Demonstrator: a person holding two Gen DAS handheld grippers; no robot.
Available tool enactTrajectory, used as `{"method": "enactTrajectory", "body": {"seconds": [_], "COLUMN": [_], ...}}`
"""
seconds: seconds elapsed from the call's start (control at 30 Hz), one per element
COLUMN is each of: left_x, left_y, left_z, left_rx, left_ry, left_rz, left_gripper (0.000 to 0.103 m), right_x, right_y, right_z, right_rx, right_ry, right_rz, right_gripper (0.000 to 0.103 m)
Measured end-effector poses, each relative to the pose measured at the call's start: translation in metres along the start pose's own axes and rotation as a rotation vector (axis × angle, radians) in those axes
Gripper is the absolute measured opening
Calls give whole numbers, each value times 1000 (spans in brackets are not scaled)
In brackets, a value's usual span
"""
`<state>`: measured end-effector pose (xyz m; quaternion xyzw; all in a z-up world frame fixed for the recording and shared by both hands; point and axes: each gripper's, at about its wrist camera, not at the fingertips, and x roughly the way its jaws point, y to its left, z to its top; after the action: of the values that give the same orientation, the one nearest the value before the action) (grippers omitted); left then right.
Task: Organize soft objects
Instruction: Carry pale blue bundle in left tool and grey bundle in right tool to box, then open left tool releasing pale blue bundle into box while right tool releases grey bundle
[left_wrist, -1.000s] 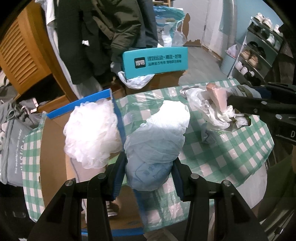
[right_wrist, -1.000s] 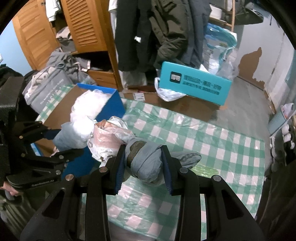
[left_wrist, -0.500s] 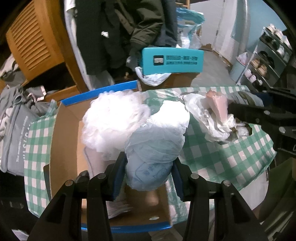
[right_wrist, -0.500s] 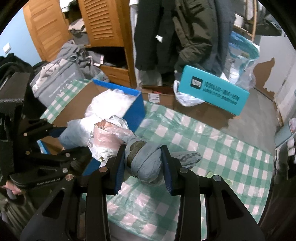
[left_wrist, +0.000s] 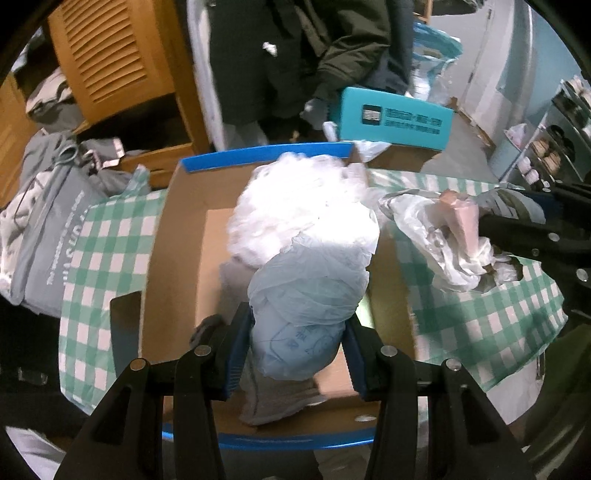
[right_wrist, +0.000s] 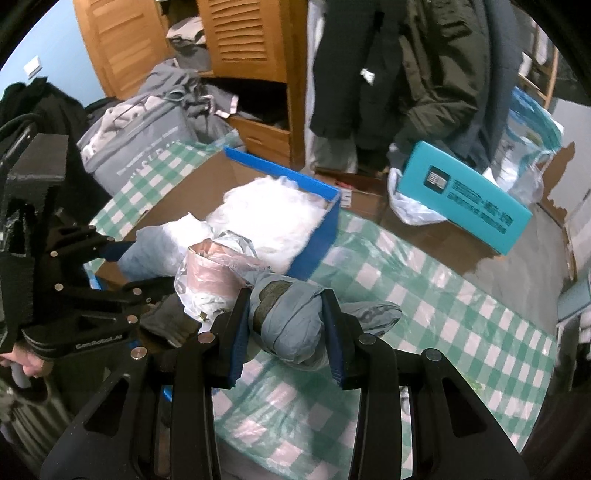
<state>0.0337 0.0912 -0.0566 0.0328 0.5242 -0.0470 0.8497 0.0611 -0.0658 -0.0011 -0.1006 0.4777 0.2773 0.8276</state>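
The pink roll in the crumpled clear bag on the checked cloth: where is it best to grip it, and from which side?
Probably grip the pink roll itself across its round body, not the loose clear bag, which would slip. It leans with its open end up, so come from above, from the cloth side; the cardboard box and the right gripper with its grey bundle crowd the other sides.

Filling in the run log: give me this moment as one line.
left gripper: shut on pale blue plastic bundle, over cardboard box | right gripper: shut on grey cloth bundle, over checkered tablecloth
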Motion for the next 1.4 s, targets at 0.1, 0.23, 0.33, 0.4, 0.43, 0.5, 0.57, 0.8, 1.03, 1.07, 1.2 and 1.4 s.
{"method": "enactTrajectory", "body": {"seconds": [0.1,0.23,0.33,0.4,0.43,0.5,0.57,0.8,1.03,1.07,1.2,1.4], "left_x": [5,13,16,16,17,18,20,24,21,21,16,11], "left_y": [13,28,37,42,43,46,50,59,63,63,59,52], "left_z": [-5,-12,-16,-17,-18,-20,-21,-24,-23,-23,-22,-18], "left_rx": [-24,-48,-66,-73,-74,-77,-83,-108,-129,-129,-112,-99], "left_ry": [18,41,54,56,58,62,72,95,88,87,76,54], "left_rz": [12,30,34,41,45,53,61,70,85,83,90,82], "left_gripper": [47,47,47,47,47,47,47,48,64,64,71,76], "right_x": [7,20,27,33,35,41,46,64,70,69,64,50], "right_y": [10,27,39,47,49,55,60,73,80,80,75,61], "right_z": [4,7,9,10,11,12,13,13,13,12,12,14], "right_rx": [-27,-70,-104,-126,-131,-148,-163,-211,-260,-259,-237,-173], "right_ry": [8,28,37,44,46,50,54,70,57,56,46,17], "right_rz": [7,18,28,34,36,39,41,48,49,55,62,59], "right_gripper": [36,36,36,36,36,36,36,36,40,44,57,59]}}
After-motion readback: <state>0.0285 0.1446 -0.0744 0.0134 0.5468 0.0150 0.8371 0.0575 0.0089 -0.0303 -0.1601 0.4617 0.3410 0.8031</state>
